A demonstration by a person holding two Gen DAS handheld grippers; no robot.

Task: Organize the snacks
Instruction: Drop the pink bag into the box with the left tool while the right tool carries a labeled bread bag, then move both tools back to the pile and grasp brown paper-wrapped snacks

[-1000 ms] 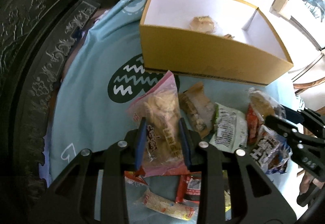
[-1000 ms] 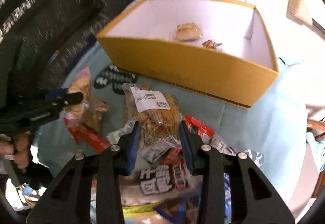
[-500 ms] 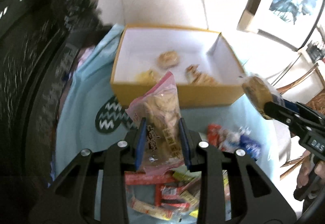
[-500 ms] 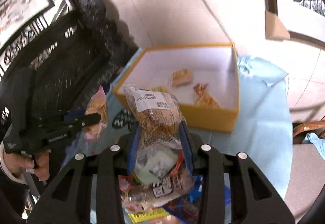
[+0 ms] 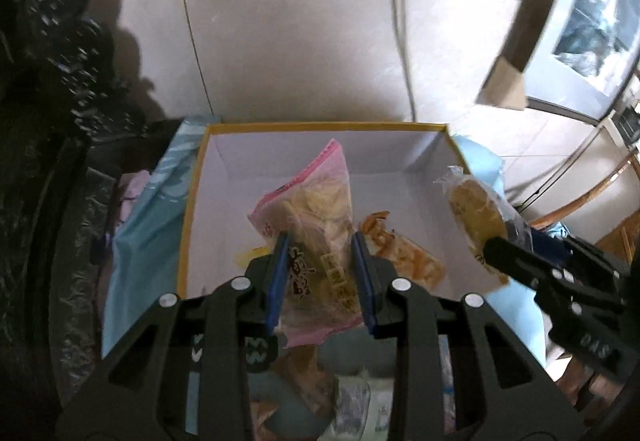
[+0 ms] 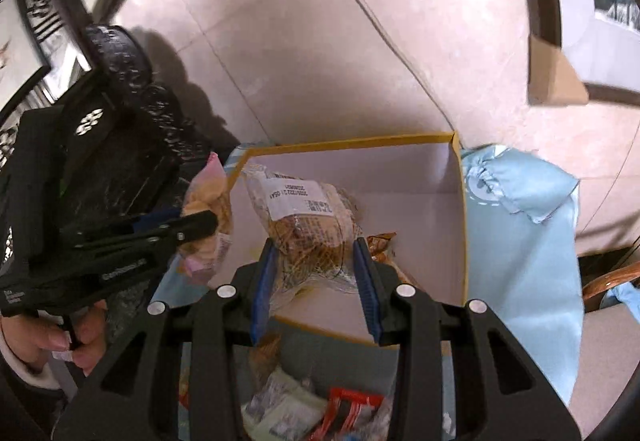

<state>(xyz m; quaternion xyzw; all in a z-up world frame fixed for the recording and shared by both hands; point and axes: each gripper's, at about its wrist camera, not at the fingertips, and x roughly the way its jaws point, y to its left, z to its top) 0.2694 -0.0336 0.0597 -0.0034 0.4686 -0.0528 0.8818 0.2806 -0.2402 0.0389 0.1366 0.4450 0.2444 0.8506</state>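
My left gripper (image 5: 322, 277) is shut on a pink-edged bag of crackers (image 5: 316, 225), held up over the near left part of the yellow box (image 5: 188, 201). In the right wrist view the same bag (image 6: 208, 217) hangs at the box's left edge. My right gripper (image 6: 316, 281) is shut on a clear packet of brown cake with a white label (image 6: 304, 217), above the box's near wall (image 6: 328, 333). That packet (image 5: 476, 225) also shows in the left wrist view at the box's right side. An orange wrapped snack (image 5: 400, 253) lies on the box floor.
The box stands on a light blue cloth (image 6: 520, 241) beside a dark carved chair back (image 5: 48, 161). Several loose snack packets (image 6: 320, 409) lie on the cloth in front of the box. A pale wall with a cable (image 5: 404, 21) is behind. A person's hand (image 6: 48, 341) holds the left gripper.
Both grippers have risen and moved forward from the snack pile to over the box, each still holding its packet. The box interior now sits directly under the packets.
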